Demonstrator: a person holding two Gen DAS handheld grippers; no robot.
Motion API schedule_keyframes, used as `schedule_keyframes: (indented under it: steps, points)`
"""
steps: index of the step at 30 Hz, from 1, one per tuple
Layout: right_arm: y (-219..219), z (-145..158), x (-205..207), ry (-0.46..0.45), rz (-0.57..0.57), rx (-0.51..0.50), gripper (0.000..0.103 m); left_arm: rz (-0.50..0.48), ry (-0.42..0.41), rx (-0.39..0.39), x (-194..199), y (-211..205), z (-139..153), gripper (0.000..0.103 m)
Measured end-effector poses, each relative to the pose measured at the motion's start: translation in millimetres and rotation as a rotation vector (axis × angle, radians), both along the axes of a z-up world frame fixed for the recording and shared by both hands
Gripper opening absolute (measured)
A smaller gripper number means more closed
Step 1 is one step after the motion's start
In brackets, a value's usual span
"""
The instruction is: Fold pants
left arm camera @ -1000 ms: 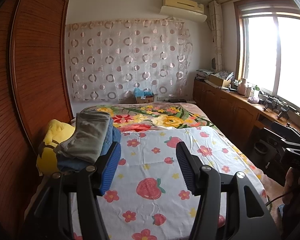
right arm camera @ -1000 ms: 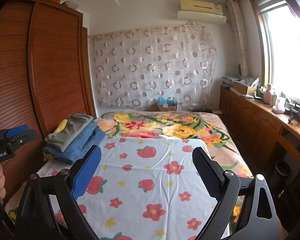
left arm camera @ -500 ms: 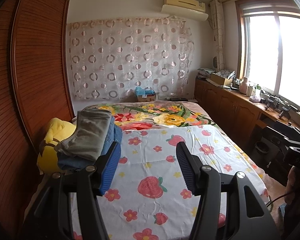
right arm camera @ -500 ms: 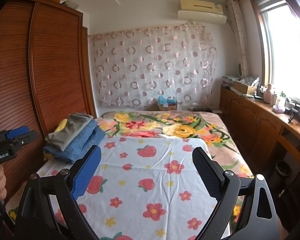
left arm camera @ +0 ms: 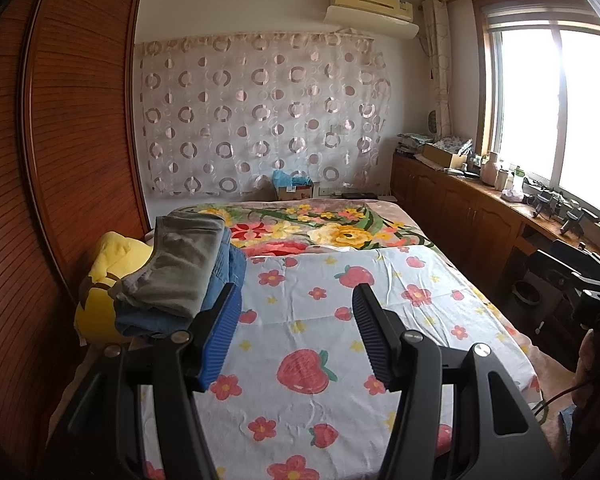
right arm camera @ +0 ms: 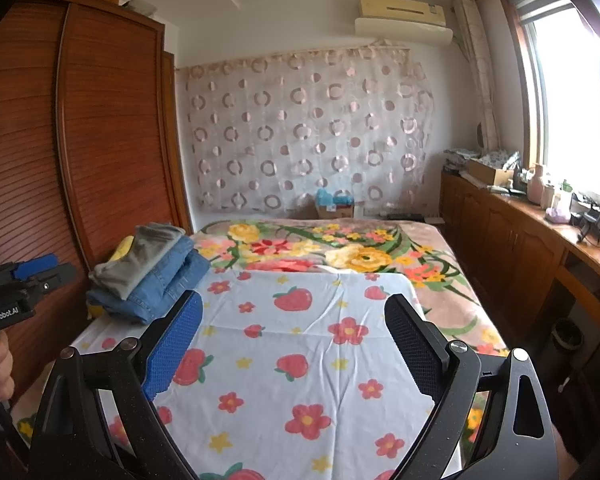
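A stack of folded pants rests at the bed's left edge, grey pair on top of blue jeans. My left gripper hovers open over the strawberry sheet, just right of the stack, with nothing between its fingers. My right gripper also stands open and empty above the sheet, farther right. The left gripper's body and a hand show at the left edge of the right wrist view.
A yellow plush toy lies under the stack beside the wooden wardrobe. A floral blanket covers the far half of the bed. Low cabinets with clutter run under the window on the right.
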State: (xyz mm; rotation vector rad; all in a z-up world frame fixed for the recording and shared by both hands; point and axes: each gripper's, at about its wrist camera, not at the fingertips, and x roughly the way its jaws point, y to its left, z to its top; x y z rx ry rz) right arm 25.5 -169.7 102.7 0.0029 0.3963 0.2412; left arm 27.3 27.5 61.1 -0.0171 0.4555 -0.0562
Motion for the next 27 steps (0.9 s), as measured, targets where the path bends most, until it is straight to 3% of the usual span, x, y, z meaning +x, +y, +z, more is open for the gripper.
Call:
schedule_keyframes:
  steps: [27]
  points:
    - [0.2,0.2,-0.2,-0.001,0.001,-0.001,0.094,0.003,0.002,0.002,1.6,-2.0,-0.5,0.058]
